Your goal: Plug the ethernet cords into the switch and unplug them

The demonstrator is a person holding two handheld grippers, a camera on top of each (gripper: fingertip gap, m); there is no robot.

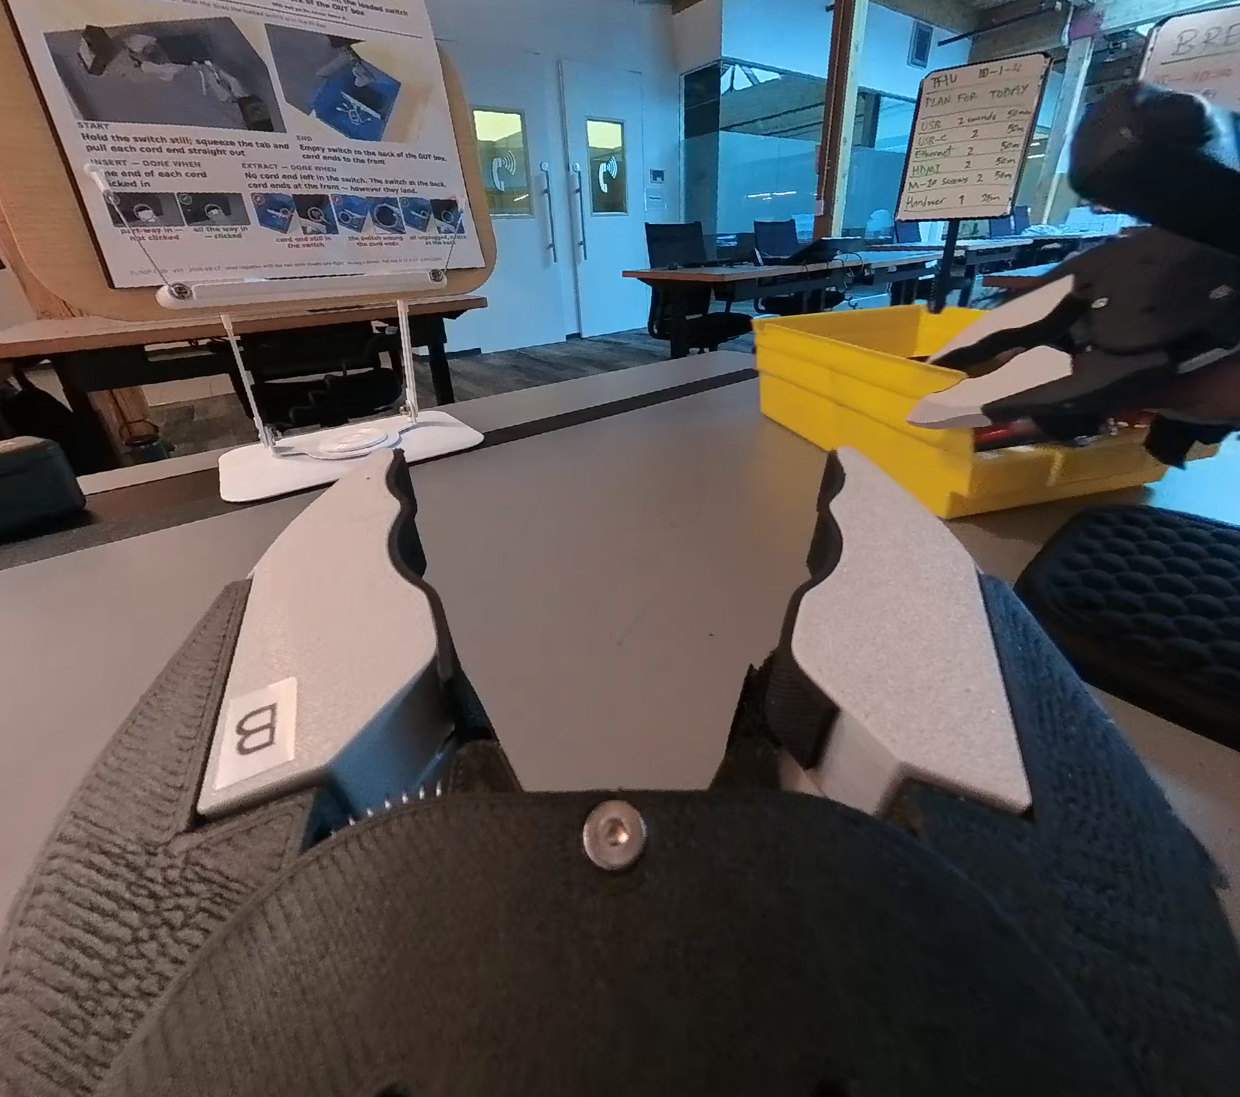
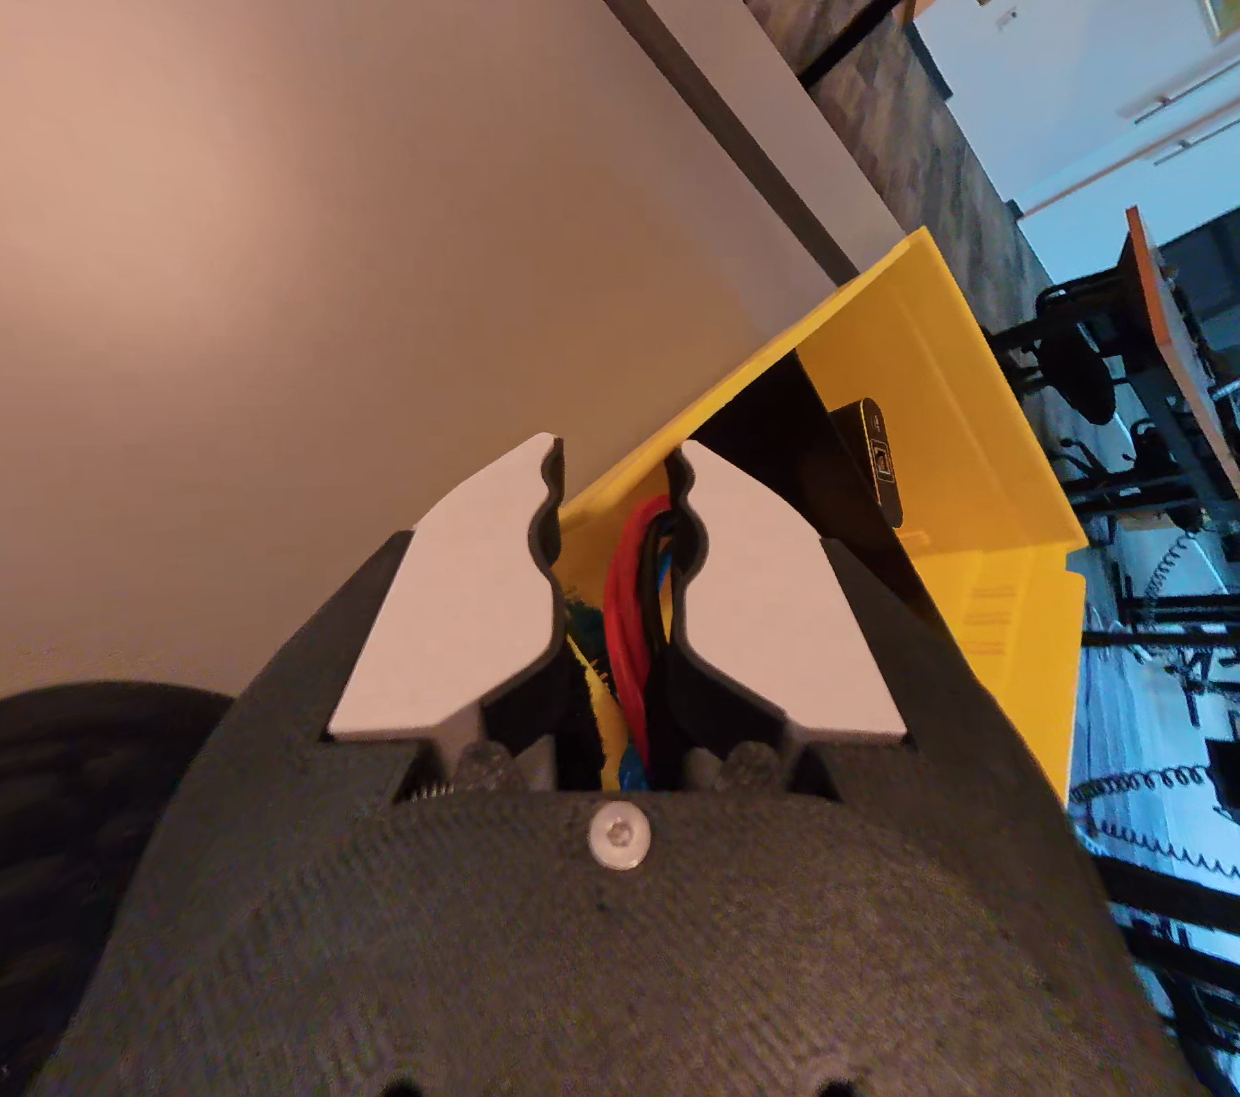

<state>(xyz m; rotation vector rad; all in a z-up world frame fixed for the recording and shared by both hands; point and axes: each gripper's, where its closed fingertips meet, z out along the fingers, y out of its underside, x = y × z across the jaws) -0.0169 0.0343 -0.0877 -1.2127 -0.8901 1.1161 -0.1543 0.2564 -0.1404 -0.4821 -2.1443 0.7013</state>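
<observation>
Our left gripper (image 1: 610,468) hovers over the bare counter (image 1: 604,562), jaws wide open, empty. Right gripper (image 2: 621,447) points into the yellow bin (image 2: 939,394), jaws partly open around nothing, over the limp, light red cord (image 2: 627,595). The rigid black switch (image 2: 872,454) lies at 2 o'clock; we judge the stiff plug ends best for gripping.

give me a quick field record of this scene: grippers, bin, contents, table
left gripper: open, empty, over bare table
right gripper: partly open, holding nothing, tilted into yellow bin
bin contents: black switch behind a black divider; cords red, black, blue at front
plugged in: no cord seen in the visible port
other: instruction sheet on stand
</observation>
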